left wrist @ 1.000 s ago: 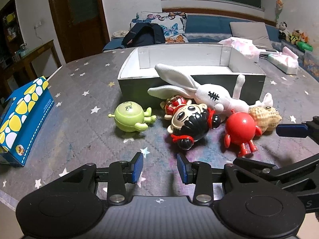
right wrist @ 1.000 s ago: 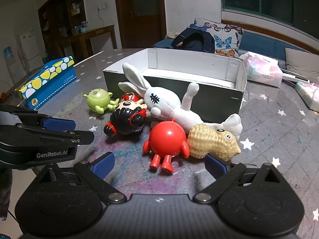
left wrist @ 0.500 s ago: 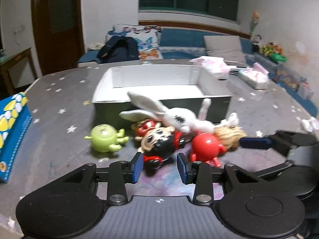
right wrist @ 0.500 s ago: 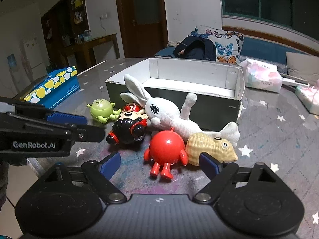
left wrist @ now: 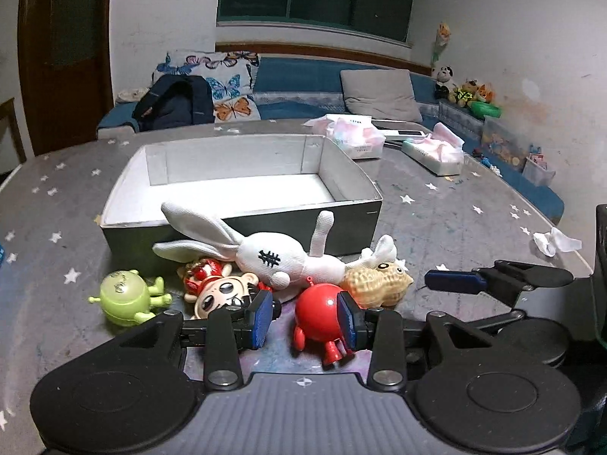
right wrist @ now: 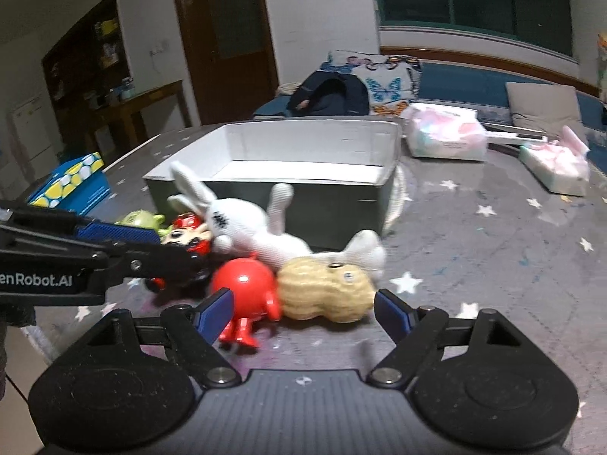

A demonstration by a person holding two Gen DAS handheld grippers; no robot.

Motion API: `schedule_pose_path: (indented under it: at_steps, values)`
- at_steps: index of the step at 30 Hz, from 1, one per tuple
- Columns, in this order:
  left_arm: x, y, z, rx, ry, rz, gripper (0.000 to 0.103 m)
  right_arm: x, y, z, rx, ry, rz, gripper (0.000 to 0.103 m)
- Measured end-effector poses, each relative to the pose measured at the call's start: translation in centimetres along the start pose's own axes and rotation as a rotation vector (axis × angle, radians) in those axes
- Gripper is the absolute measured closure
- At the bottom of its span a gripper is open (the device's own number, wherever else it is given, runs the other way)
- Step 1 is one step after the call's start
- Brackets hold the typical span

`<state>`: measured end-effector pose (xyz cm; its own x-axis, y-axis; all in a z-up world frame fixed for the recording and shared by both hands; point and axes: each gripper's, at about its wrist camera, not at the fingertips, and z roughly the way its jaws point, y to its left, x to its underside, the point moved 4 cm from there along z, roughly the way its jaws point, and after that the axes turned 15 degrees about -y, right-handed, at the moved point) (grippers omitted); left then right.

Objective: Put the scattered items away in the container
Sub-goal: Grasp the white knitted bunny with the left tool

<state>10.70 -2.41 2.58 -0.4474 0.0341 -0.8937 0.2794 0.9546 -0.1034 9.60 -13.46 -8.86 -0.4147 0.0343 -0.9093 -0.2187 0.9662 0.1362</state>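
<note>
Hovering low over the toy pile at the near side of the desk (left wrist: pixel 455 204): both hand-held grippers. Left hand-held gripper (left wrist: pixel 305 316) has its jaws apart; red round toy (left wrist: pixel 318 311) sits partly between the blue pads, right pad looks close to or touching its side, left pad clear of it. Can't confirm a clamp.

Right hand-held gripper (right wrist: pixel 301 313) jaws wide apart and have just been closing a bit. Peanut toy (right wrist: pixel 326 294) and the red round toy's legs lie between the fingers, pads not pressing on either. This view is motion-blurred.

Pile layout, left wrist view:
- green one-eyed toy (left wrist: pixel 123 297) far left, apart from the rest
- big-headed doll (left wrist: pixel 224 297) partly behind the left finger, small red figure (left wrist: pixel 203 271) just beyond it
- white plush rabbit (left wrist: pixel 280 259) lying across the top, ears left, one leg up against the box wall
- peanut toy right of the red one, touching it

Container: open grey cardboard box (left wrist: pixel 125 184), white inside, just beyond the pile, nothing visible in it. Tissue packs (left wrist: pixel 356 136) well beyond on the right; blue-yellow box (right wrist: pixel 72 182) at far left.
</note>
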Motion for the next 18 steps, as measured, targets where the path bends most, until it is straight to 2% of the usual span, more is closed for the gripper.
schedule_pose_path:
  at_steps: [6, 10, 16, 18]
  values:
    - [-0.6, 1.1, 0.8, -0.028, 0.0, -0.026, 0.063, -1.3, -1.2, 0.6, 0.012, -0.026, 0.019, 0.02]
    - [-1.5, 2.8, 1.3, -0.081, -0.022, -0.07, 0.063, -2.2, -0.8, 1.6, -0.025, -0.039, 0.03, 0.027]
    - [-2.2, 6.1, 2.6, -0.15, -0.024, -0.165, 0.063, -2.9, -0.1, 3.5, -0.076, -0.033, 0.055, 0.045]
    - [-2.7, 7.2, 2.9, -0.154, -0.033, -0.213, 0.063, -3.0, 0.0, 4.2, -0.082, -0.029, 0.056, 0.046]
